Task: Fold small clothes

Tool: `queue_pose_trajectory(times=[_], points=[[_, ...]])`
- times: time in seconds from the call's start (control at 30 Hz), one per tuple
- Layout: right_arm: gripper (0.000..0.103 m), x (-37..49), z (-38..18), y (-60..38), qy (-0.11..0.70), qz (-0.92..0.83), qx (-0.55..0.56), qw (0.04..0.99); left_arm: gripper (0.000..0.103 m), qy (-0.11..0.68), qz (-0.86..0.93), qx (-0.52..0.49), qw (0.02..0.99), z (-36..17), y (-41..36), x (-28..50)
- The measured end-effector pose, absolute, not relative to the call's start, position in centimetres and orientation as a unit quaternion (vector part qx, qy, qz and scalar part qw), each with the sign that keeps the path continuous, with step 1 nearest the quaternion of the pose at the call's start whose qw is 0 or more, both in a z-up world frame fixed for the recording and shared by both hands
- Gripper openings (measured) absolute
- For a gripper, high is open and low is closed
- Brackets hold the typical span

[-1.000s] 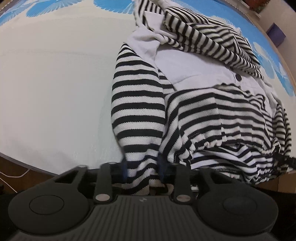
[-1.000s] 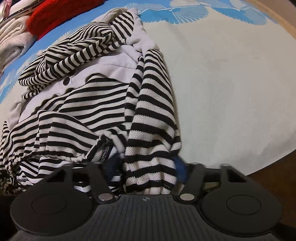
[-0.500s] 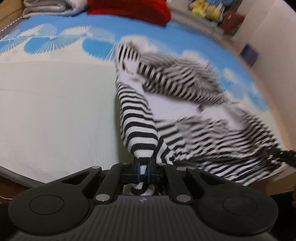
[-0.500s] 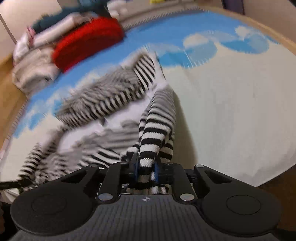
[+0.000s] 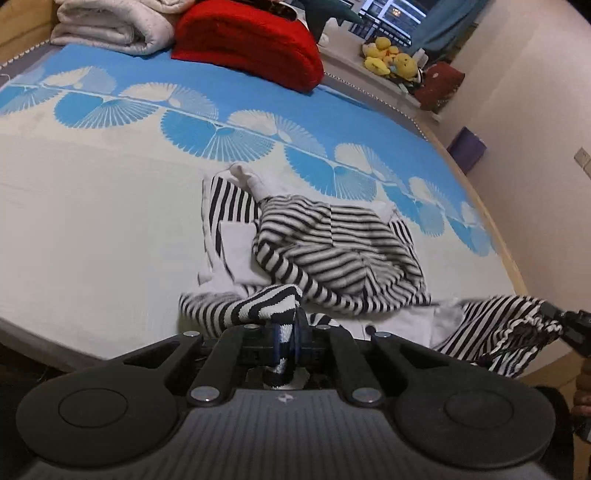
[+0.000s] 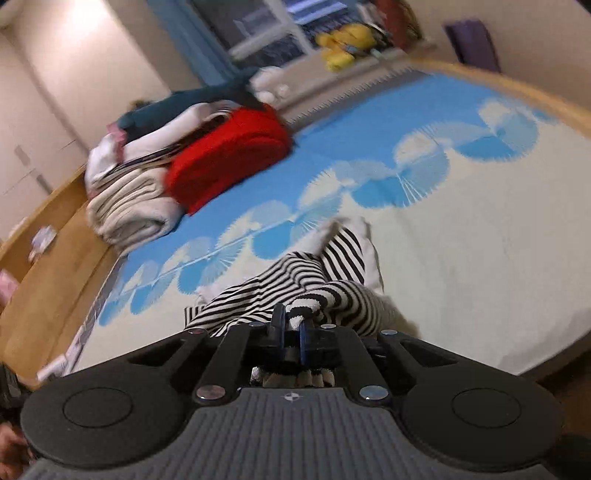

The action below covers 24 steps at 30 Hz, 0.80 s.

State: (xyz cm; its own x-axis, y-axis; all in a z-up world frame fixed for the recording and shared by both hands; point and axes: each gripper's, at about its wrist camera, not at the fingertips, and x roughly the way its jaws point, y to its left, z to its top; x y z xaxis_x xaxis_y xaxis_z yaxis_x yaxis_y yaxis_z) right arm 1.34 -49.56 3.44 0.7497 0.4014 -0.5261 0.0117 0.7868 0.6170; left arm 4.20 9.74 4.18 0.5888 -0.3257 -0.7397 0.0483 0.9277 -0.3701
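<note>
A small black-and-white striped garment (image 5: 332, 254) with white panels lies crumpled on the bed near its front edge. My left gripper (image 5: 285, 332) is shut on one striped sleeve cuff and holds it raised. My right gripper (image 6: 291, 332) is shut on another striped cuff of the same garment (image 6: 317, 291). The right gripper also shows at the far right of the left wrist view (image 5: 569, 325), pulling striped cloth out sideways. The body of the garment sags between the two grips.
The bed sheet (image 5: 92, 221) is cream with a blue fan pattern. A red folded blanket (image 5: 247, 40) and white folded bedding (image 5: 110, 26) lie at the head. Yellow plush toys (image 5: 388, 61) sit on a ledge. A purple box (image 5: 467, 147) stands by the wall.
Both grippers closed on the sleeve cuffs, then lifted and pulled back from the bed. The garment has been drawn toward the front edge and stretched sideways.
</note>
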Motion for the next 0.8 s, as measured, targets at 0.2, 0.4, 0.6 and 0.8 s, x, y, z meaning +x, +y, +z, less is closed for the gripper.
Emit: queue_pose_trajectory(times=[0.2,0.4,0.6,0.8], points=[[0.006,6.3,3.0,-49.6,0.334,0.09,0.318,0.883,0.007,0.451,-0.104,-0.164,0.871,3.4,11.4,10.8],[0.006,16.1,1.6,-48.4,0.352,0.077,0.294,0.885,0.007,0.454,-0.079,-0.166,0.872,1.0,11.7,21.8],[0.006,27.3,-2.5,-45.4,0.375,0.06,0.248,0.891,0.013,0.492,-0.049,-0.225,0.84,-4.3,13.6,29.5],[0.017,30.6,-7.4,-45.2,0.414,0.023,0.273,0.868,0.037,0.495,-0.082,-0.266,0.823,-3.7,15.4,30.3]])
